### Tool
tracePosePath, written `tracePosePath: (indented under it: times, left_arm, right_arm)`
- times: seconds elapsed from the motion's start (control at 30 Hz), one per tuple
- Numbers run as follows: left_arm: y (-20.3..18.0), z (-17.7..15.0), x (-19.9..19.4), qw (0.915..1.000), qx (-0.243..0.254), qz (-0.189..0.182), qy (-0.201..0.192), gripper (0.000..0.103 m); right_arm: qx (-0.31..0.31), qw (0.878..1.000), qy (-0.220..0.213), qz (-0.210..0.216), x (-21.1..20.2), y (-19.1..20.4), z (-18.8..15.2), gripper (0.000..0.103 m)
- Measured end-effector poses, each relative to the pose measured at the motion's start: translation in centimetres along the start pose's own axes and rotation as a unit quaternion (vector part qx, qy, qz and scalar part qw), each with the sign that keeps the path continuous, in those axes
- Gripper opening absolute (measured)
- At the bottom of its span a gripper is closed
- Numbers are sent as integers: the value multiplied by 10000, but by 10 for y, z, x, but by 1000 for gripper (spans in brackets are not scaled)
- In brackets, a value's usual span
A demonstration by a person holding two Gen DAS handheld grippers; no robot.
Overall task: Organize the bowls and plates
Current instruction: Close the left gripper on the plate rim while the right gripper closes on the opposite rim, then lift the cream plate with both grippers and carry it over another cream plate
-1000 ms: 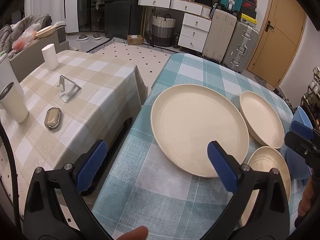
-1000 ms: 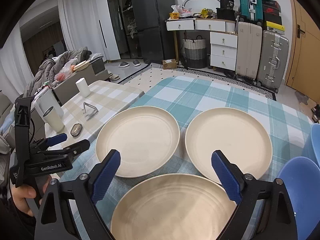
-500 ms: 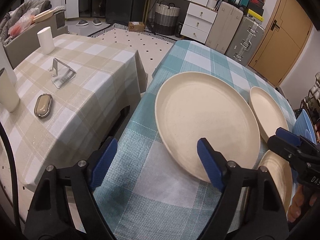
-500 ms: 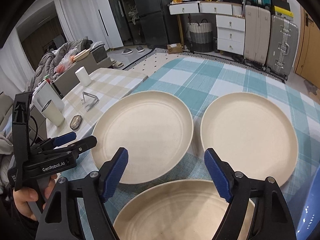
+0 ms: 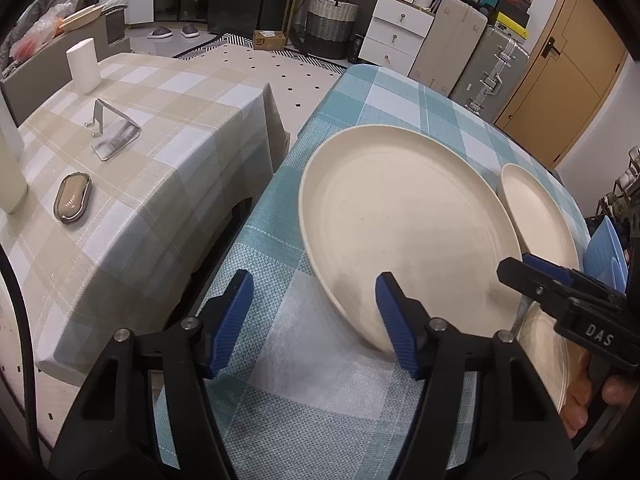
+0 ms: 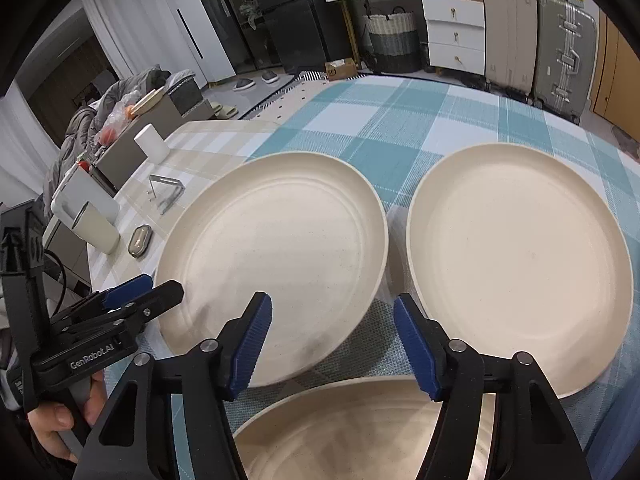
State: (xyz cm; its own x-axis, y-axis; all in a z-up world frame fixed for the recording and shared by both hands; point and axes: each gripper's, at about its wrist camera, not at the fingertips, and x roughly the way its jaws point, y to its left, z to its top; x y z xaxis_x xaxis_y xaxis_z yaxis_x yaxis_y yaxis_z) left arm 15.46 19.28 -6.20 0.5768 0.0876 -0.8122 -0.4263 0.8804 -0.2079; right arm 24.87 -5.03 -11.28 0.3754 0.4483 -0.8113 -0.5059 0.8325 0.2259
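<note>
**A:** What changed in the last second?

**B:** I've lowered both tools toward the teal checked tablecloth (image 6: 400,128) and the plates loom larger. My left gripper (image 5: 316,320) is closing with its right pad at the near rim of the left plate (image 5: 400,232), nothing clamped yet. My right gripper (image 6: 332,344) is closing too, over bare cloth between the plates, grasping nothing.

**A:** So stacking hasn't begun?

**B:** Correct, I judge. 3 cream plates lie flat and apart: left, right plate (image 6: 520,248), near plate (image 6: 352,428). Matte, speckled, round, shallow raised rims.
</note>
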Motion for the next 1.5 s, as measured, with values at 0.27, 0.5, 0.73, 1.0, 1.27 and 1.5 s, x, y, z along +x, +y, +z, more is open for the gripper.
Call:
tracePosePath:
  times: [0.27, 0.5, 0.73, 1.0, 1.27, 1.5]
  left_arm:
    - [1, -1, 4, 10000, 17, 19, 53, 43]
    - [-7, -2, 5, 9998, 110, -143, 14, 22]
    - [-15, -4, 3, 9997, 238, -6, -64, 21]
    - [-16, -4, -8, 9993, 314, 35, -185, 21]
    - [-17, -4, -26, 9987, 397, 48, -311, 21]
    - [-24, -5, -47, 9980, 467, 11, -433, 21]
  right_arm:
    - [40, 9999, 27, -116, 7, -1, 2, 45]
    - [42, 9995, 29, -299, 10, 0, 2, 28]
    - [-69, 9987, 3, -511, 11, 4, -1, 21]
    - [-222, 9976, -78, -650, 7, 11, -4, 21]
    - [-243, 9975, -225, -629, -6, 14, -5, 21]
    - [-229, 9972, -331, -623, -24, 17, -7, 21]
